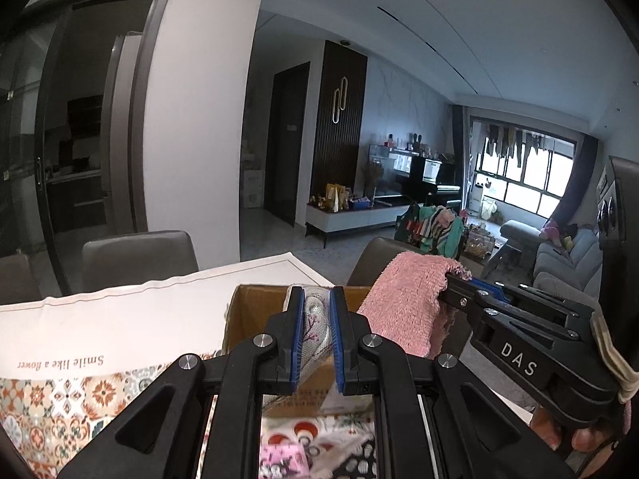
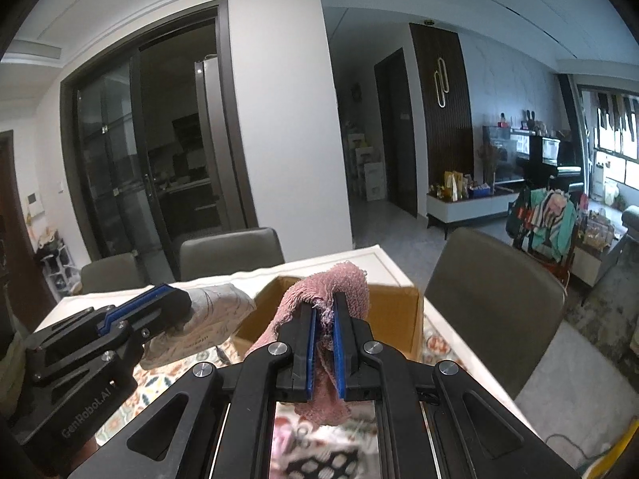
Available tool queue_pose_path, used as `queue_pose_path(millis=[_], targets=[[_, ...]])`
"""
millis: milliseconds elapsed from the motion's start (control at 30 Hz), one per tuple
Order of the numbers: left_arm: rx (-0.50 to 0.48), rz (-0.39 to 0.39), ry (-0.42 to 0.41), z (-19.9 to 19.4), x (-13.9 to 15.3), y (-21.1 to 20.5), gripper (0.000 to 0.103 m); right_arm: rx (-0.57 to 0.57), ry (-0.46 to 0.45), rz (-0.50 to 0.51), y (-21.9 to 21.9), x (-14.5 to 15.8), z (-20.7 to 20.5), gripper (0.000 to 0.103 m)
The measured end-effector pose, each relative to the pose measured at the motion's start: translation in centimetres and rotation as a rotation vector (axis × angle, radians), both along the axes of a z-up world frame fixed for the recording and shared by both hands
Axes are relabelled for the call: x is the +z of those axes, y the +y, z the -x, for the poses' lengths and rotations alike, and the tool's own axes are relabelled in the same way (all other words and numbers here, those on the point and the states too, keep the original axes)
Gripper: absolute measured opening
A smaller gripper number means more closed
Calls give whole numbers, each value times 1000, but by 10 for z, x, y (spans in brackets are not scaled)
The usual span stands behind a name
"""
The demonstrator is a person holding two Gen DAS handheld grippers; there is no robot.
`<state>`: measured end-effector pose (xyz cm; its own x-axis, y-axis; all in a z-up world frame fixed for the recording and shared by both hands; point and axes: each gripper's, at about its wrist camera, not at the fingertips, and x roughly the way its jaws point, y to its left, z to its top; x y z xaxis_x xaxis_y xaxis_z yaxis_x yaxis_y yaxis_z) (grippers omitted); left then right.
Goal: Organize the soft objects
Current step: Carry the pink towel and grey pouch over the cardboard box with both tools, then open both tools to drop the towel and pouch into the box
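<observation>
My left gripper (image 1: 315, 299) is shut on a pale grey patterned cloth (image 1: 315, 327), held up in front of an open cardboard box (image 1: 255, 307). In the right wrist view the same grey cloth (image 2: 207, 319) hangs from the left gripper (image 2: 185, 299) at the left. My right gripper (image 2: 324, 307) is shut on a pink terry cloth (image 2: 339, 283) that drapes over and under its fingers, just before the cardboard box (image 2: 399, 311). From the left wrist the pink cloth (image 1: 407, 295) and the right gripper (image 1: 453, 279) show to the right.
The box stands on a table with a white and flower-patterned cloth (image 1: 120, 319). More patterned fabrics (image 1: 319, 451) lie below the grippers. Grey chairs (image 2: 491, 303) stand around the table's far and right sides. A living room lies beyond.
</observation>
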<state>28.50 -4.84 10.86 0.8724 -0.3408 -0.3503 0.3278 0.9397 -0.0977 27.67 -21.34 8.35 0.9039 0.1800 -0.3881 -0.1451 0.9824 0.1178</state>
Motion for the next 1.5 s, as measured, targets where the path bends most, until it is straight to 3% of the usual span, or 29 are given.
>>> queue_pose_path(millis=[467, 833, 1133, 1200, 1333, 1400, 1500], targets=[[-43, 6, 58, -83, -12, -16, 14, -25, 20, 16, -9, -2, -69, 9], [-58, -51, 170, -128, -54, -36, 14, -44, 164, 49, -11, -45, -111, 9], [-92, -107, 286, -141, -88, -44, 15, -44, 305, 81, -14, -81, -128, 9], [-91, -106, 294, -142, -89, -43, 19, -43, 333, 89, -14, -85, -130, 9], [-103, -105, 291, -143, -83, -42, 42, -30, 366, 77, -17, -86, -129, 11], [-86, -110, 280, -141, -79, -40, 43, -34, 378, 75, -17, -83, -130, 25], [-65, -129, 282, -137, -74, -37, 47, -32, 368, 70, -18, -76, -126, 31]])
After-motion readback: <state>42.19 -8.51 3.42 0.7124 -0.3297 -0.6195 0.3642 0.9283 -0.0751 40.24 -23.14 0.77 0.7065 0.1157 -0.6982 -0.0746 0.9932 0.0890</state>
